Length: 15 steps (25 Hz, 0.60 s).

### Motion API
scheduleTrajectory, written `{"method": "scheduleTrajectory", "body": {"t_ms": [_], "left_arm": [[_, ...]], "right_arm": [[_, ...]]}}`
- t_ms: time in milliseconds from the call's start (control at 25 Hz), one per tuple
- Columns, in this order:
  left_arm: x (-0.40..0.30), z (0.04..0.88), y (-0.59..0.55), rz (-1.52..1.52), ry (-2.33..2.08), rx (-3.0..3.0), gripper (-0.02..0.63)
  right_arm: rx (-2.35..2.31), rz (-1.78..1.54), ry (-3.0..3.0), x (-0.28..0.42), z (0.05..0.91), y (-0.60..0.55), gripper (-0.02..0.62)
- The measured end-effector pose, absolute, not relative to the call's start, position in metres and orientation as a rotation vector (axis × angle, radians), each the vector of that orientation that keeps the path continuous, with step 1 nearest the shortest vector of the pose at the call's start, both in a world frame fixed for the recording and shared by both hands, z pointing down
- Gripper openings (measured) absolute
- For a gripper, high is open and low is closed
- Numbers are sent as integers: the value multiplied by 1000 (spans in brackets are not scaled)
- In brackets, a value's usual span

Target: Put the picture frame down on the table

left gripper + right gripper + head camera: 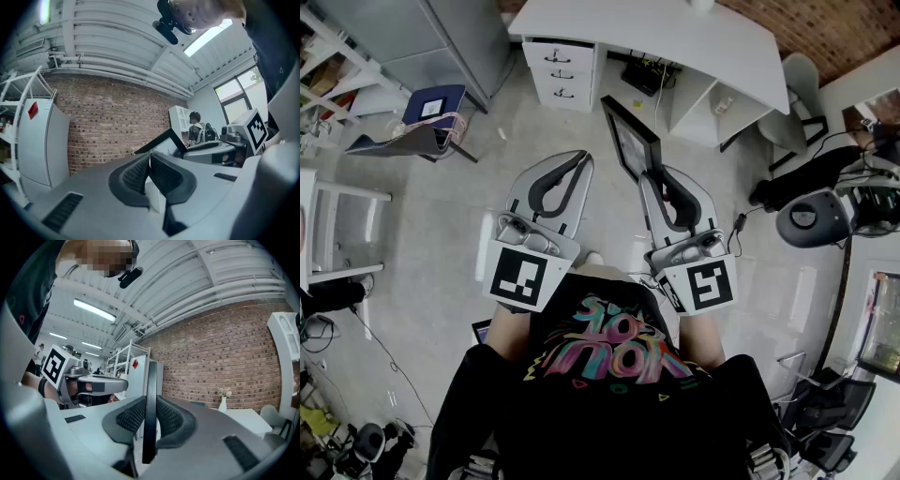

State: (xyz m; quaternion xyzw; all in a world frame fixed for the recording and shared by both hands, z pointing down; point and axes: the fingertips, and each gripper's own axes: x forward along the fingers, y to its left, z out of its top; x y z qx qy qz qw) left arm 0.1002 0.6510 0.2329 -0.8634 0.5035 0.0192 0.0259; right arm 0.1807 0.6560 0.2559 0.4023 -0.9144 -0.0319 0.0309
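Note:
A black picture frame [630, 138] hangs on edge above the floor, with my right gripper [650, 178] shut on its lower edge. In the right gripper view the frame's thin black edge [150, 380] stands upright between the two ribbed pads. My left gripper [580, 158] is beside it on the left, shut with nothing in it; its pads [140, 171] touch. The frame [161, 140] also shows past the left jaws. The white table [675, 37] lies ahead, beyond the frame.
White drawers [561, 70] stand under the table's left end, cables [649, 75] under its middle. A chair with a blue pad [431, 111] is at left, a black round-based stand [811, 217] at right. A small vase [222, 404] stands on the table.

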Motion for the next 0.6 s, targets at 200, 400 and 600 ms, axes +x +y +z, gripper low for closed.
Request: {"method": "scheduleTrajectory", "body": {"t_ms": [200,400,600], "left_arm": [[115,236,656,53,1551,-2658,31],[125,236,659,42,1581,-2631,31],[126,237,657,13,1601,-2610,31]], "right_arm": [[1229,-71,-2844,195,257,662,92],[1211,-52,-2862,210,259,663,92],[1193,-42,-2873,214,263,658,92]]}}
